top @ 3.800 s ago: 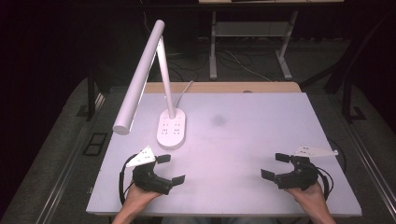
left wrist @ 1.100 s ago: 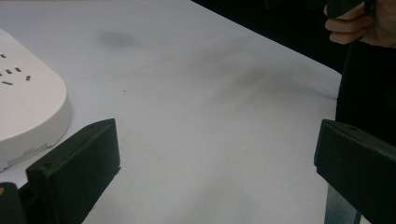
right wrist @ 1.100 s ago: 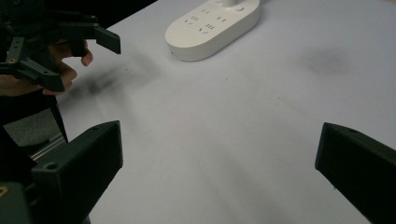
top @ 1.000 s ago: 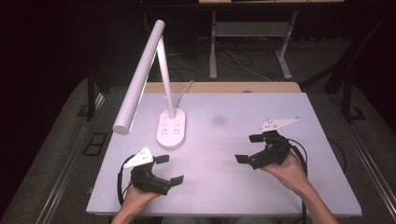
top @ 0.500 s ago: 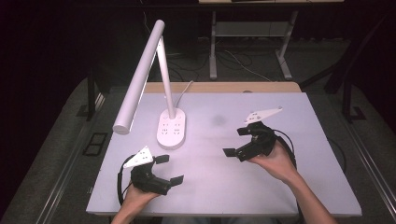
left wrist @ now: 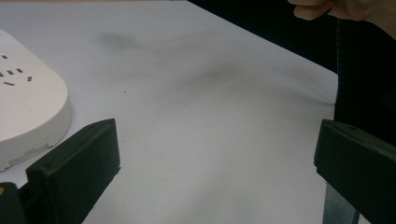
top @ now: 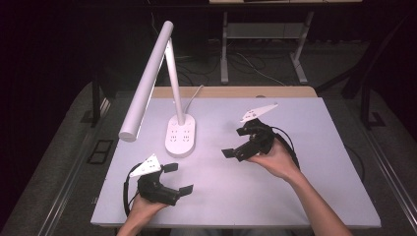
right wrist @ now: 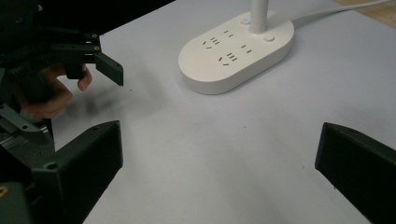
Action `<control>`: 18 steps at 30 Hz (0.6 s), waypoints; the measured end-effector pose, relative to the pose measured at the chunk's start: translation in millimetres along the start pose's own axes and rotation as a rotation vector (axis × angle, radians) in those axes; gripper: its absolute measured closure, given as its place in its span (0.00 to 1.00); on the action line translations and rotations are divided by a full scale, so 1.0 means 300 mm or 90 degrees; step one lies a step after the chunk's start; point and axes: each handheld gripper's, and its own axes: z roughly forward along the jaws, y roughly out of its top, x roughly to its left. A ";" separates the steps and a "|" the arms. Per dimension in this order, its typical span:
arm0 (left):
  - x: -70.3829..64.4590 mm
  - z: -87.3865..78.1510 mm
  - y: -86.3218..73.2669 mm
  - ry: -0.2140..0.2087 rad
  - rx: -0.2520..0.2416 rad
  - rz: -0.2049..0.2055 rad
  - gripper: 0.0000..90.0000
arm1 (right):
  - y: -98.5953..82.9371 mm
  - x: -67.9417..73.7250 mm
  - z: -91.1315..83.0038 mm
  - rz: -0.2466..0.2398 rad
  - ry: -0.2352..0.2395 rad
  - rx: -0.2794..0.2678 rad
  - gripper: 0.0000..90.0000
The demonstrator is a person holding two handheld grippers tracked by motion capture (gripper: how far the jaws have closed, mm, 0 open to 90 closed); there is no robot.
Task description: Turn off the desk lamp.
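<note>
High view: my right gripper [top: 236, 142] is nearer the white plastic oval lamp base with sockets [top: 180, 136], which lies to its left, long axis running away from me, at the table's mid-left. Jaws spread wide, empty. Left gripper [top: 178, 179] rests below it, also spread.

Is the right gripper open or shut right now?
Open: the right gripper has its jaws wide apart, nothing between them, pointing toward the lamp base.
</note>
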 end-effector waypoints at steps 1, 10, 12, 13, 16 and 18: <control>0.000 0.000 0.000 0.000 0.000 0.000 0.00 | 0.000 0.000 0.000 0.000 0.000 0.000 0.01; -0.001 -0.002 0.001 0.000 -0.007 -0.001 0.00 | 0.052 -0.020 0.057 -0.008 0.010 0.006 0.01; 0.000 -0.003 0.001 0.000 -0.008 -0.001 0.00 | 0.067 -0.027 0.073 -0.010 0.015 0.004 0.01; 0.001 -0.003 0.001 0.000 -0.006 0.000 0.00 | 0.072 -0.030 0.079 -0.009 0.017 0.005 0.01; 0.001 -0.004 0.001 0.000 -0.006 0.000 0.00 | 0.082 -0.035 0.092 -0.007 0.018 0.008 0.01; -0.001 -0.004 0.001 -0.001 -0.010 -0.006 0.00 | 0.092 -0.037 0.105 -0.003 0.020 0.009 0.01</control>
